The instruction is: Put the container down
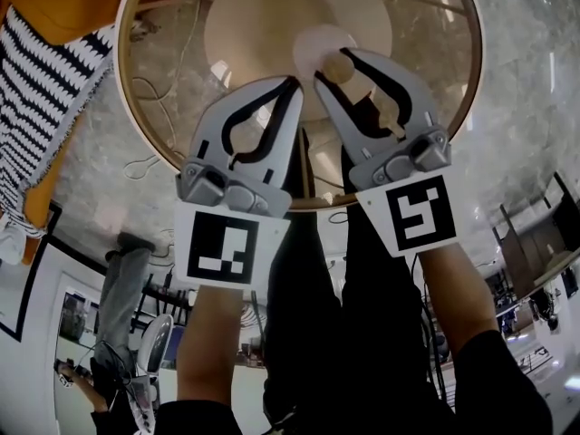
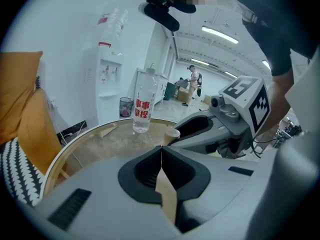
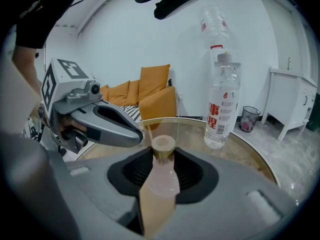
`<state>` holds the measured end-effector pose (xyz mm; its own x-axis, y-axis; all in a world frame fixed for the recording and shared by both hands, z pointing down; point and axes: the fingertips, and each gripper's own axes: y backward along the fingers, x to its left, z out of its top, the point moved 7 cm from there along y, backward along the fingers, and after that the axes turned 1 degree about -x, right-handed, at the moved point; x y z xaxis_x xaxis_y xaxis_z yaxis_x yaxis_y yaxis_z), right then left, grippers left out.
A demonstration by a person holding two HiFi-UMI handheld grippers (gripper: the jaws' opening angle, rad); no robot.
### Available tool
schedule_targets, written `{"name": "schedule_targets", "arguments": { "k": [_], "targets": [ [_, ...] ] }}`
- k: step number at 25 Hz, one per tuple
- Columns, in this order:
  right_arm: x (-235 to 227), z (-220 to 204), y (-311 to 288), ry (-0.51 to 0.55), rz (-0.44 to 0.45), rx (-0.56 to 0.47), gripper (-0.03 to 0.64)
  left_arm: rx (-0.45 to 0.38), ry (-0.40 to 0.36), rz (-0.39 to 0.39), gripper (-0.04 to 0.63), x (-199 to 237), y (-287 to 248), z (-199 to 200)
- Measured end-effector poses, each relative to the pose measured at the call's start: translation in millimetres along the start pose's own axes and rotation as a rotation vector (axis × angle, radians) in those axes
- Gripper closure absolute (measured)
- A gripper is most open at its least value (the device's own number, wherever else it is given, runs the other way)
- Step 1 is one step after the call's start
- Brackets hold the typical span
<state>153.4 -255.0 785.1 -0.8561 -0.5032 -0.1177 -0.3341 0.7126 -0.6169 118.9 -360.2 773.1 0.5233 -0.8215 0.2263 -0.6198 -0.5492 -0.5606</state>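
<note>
Glass worktop point(image 3: 250, 151) is carrying a water bottle point(image 3: 220, 109); near it, right gripper point(image 1: 333, 67) jaws are clamping a pinkish capped container point(image 3: 162, 179); left gripper point(image 2: 161, 154) jaws are resting closed, empty.

The left tool point(image 2: 161, 156) fills the lower centre, its dark pads pressed together with nothing between them. Past it lies a round glass table point(image 2: 107, 141) with a tan rim. A clear bottle point(image 2: 143, 104) with red print stands upright on it, upper centre. At right, the right tool point(image 2: 181, 134) reaches in with its marker cube, a tan-capped container point(image 2: 172, 132) at its tip. An orange cushion point(image 2: 20, 104) sits at far left.
</note>
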Motion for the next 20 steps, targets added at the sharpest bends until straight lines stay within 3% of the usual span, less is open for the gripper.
{"name": "schedule_targets", "arguments": {
  "k": [20],
  "targets": [
    [0.7, -17.5, 3.9, 0.091, 0.041, -0.045, 0.486, -0.005, 0.005, -0.005, 0.581, -13.7, -11.2, -13.4]
  ]
}}
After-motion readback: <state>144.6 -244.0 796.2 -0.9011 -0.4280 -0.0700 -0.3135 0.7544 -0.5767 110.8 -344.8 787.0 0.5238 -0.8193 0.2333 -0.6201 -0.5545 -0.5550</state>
